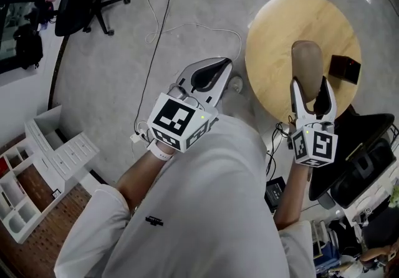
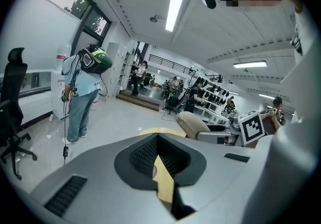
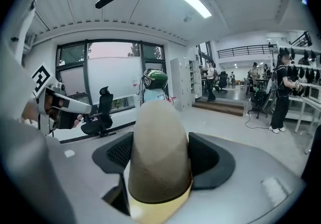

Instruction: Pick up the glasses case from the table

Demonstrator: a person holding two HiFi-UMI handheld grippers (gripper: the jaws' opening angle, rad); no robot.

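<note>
Right claw (image 1: 310, 83) is clamped on the tan glasses case (image 1: 307, 57), which sticks out past the jaws over the round wooden desk (image 1: 274, 33). Left claw (image 1: 211, 70) is pressed together on nothing, off to the side over the floor (image 1: 112, 71).

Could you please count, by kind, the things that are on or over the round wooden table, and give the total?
Glasses case: 1, beige, gripped by the right tongs
Dark square item: 1, lying on the table
Total: 2
</note>
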